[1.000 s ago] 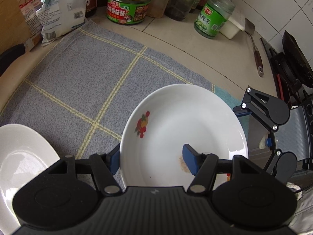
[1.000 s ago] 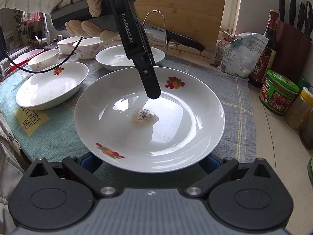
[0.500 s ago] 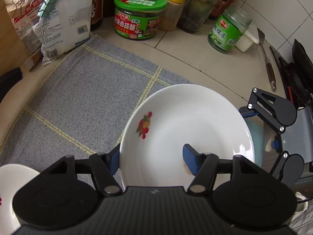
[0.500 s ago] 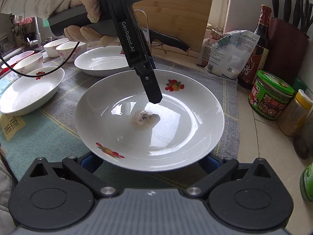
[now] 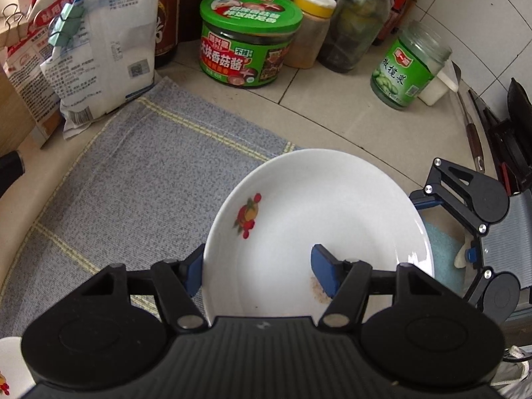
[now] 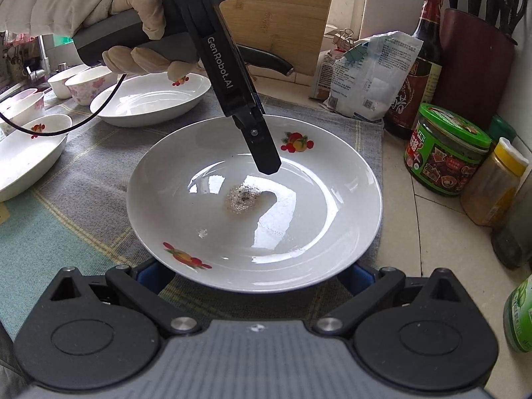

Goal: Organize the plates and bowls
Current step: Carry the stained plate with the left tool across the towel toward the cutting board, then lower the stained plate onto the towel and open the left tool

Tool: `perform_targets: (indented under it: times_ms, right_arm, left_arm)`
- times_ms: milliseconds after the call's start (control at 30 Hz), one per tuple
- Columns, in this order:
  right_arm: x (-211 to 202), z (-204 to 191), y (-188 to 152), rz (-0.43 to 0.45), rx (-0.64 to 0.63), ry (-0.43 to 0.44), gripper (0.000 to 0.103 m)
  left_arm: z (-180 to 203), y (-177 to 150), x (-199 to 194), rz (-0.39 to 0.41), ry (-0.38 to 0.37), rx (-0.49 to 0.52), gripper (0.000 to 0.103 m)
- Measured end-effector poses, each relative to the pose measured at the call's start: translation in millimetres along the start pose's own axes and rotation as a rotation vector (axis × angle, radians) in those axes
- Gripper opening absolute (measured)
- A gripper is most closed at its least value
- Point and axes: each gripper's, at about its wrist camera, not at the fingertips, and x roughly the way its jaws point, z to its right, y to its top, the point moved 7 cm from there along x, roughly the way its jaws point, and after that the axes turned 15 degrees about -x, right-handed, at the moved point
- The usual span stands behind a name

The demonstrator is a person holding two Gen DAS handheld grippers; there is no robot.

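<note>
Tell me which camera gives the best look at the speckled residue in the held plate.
The right wrist view: the residue sits unobstructed at the middle of the plate, grey with dark specks. In the left wrist view only a faint patch shows beside the left gripper, partly hidden by a blue finger pad.

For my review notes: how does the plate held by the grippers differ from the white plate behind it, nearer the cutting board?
The held plate is off the cloth, with the left gripper straddling its rim; the rear plate rests on the grey cloth. The held plate has a speckled residue patch in its centre; the rear plate looks clean. Both are white, shallow and carry fruit prints.
</note>
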Motion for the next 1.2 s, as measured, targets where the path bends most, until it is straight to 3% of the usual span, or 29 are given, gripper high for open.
perform_targets:
  times_ms: [467, 600, 733, 1033, 1200]
  right_arm:
    - [6, 1, -1, -0.004, 0.025, -0.001, 0.103]
    - [7, -1, 0, -0.008, 0.026, -0.011, 0.103]
    - [5, -2, 0, -0.012, 0.025, -0.018, 0.103]
    - [-14, -1, -8, -0.024, 0.117, -0.091, 0.103]
    - [-31, -5, -12, -0.04, 0.187, -0.185, 0.103]
  left_arm:
    - [-4, 4, 6, 0.002, -0.004, -0.002, 0.067]
    - [0, 4, 8, 0.013, -0.02, -0.008, 0.094]
    - [2, 3, 8, 0.027, 0.011, 0.003, 0.094]
    - [0, -7, -22, 0.138, 0.087, -0.015, 0.094]
    - [14, -24, -56, 0.263, 0.171, 0.027, 0.095]
